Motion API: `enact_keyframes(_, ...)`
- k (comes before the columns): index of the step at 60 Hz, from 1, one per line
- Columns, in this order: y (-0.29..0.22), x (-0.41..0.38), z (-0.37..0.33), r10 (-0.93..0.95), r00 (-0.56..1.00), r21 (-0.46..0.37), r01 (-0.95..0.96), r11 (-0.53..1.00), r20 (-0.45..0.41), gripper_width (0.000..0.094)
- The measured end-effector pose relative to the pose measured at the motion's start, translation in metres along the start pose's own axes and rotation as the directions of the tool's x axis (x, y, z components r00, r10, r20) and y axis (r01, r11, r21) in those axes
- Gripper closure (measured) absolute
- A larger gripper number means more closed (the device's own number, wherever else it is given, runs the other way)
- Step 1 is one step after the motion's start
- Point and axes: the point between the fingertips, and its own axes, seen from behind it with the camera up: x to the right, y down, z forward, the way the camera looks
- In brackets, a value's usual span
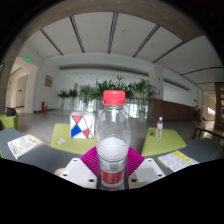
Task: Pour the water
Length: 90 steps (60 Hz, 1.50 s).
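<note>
A clear plastic bottle (113,135) with a red cap and a red label stands upright between my fingers, held above the table. The magenta pads (92,158) press against its lower body from both sides. My gripper (112,165) is shut on the bottle. The liquid level inside is hard to tell; the lower part looks whitish.
A table with yellow-green mats (165,140) lies beyond the bottle. A card with a red and blue pattern (81,127) stands to the left. A small bottle (159,127) stands to the right. Papers (24,145) lie at the left and at the right (178,160). Plants (90,95) line the far wall.
</note>
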Motion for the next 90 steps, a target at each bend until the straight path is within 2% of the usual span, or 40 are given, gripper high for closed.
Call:
enact_keyframes(6, 0.057, 0.003, 0.012, 0.027, 1.0, -0.097, -0.027, 0.995, -0.007, 0.0633)
enact_keyframes(16, 0.135, 0.015, 0.015, 0.029, 0.999, -0.205, -0.032, 0.978, -0.02, 0.0622)
enact_keyframes(18, 0.128, 0.016, 0.018, 0.035, 0.999, -0.166, -0.037, 0.985, -0.019, 0.0631)
enact_keyframes(24, 0.131, 0.017, 0.021, 0.058, 0.998, -0.177, -0.062, 0.982, -0.027, 0.0585)
enact_keyframes(25, 0.131, 0.017, 0.02, 0.056, 0.998, -0.177, -0.059, 0.982, -0.027, 0.0539)
enact_keyframes(32, 0.13, 0.017, 0.015, 0.038, 0.999, -0.207, -0.044, 0.977, -0.033, 0.0401)
enact_keyframes(34, 0.131, 0.02, 0.012, 0.034, 0.998, -0.226, -0.043, 0.973, -0.045, 0.033)
enact_keyframes(38, 0.131, 0.023, 0.001, 0.028, 0.997, -0.26, -0.045, 0.965, -0.068, 0.0057)
enact_keyframes(41, 0.127, 0.022, -0.012, 0.027, 0.996, -0.281, -0.05, 0.958, -0.084, 0.0112)
enact_keyframes(45, 0.113, 0.019, -0.032, 0.019, 0.996, -0.276, -0.043, 0.96, -0.088, 0.0069)
enact_keyframes(53, 0.09, 0.002, -0.097, 0.002, 0.997, -0.305, -0.027, 0.952, -0.082, 0.0084)
enact_keyframes(62, 0.073, -0.016, -0.19, 0.011, 0.993, -0.335, -0.051, 0.941, -0.118, 0.0084)
enact_keyframes(78, 0.066, -0.045, -0.351, 0.022, 0.988, -0.352, -0.076, 0.933, -0.155, 0.0085)
enact_keyframes(90, 0.056, -0.055, -0.431, 0.017, 0.987, -0.342, -0.072, 0.937, -0.162, 0.0084)
